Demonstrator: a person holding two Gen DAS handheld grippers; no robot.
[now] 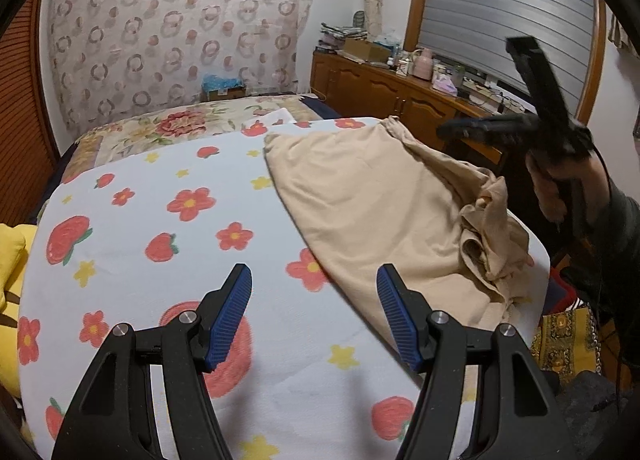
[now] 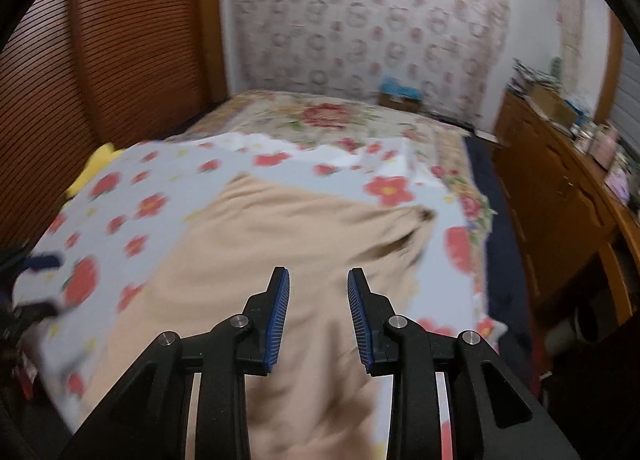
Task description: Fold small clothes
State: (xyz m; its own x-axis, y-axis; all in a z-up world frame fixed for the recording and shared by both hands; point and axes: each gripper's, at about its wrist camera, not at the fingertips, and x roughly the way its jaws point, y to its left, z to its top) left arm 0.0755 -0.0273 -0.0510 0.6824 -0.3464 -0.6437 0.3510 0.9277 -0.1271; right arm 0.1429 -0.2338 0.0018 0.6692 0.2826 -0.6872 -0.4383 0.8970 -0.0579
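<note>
1. The beige garment [image 1: 360, 196] lies on the flowered blanket [image 1: 160, 260] of the bed, ahead and to the right of the left tool [image 1: 314, 312]; its long axis runs from the far smooth end to the near bunched end.
2. The right tool [image 2: 318, 316] hangs directly over the garment, so it is the nearer one.
3. The left tool stands wide open and holds nothing.
4. The right tool is partly open, with no cloth between its pads.
5. The garment is thin soft knit, flat in the middle, crumpled at the near right edge; the blanket looks thick and a little fuzzy.
</note>
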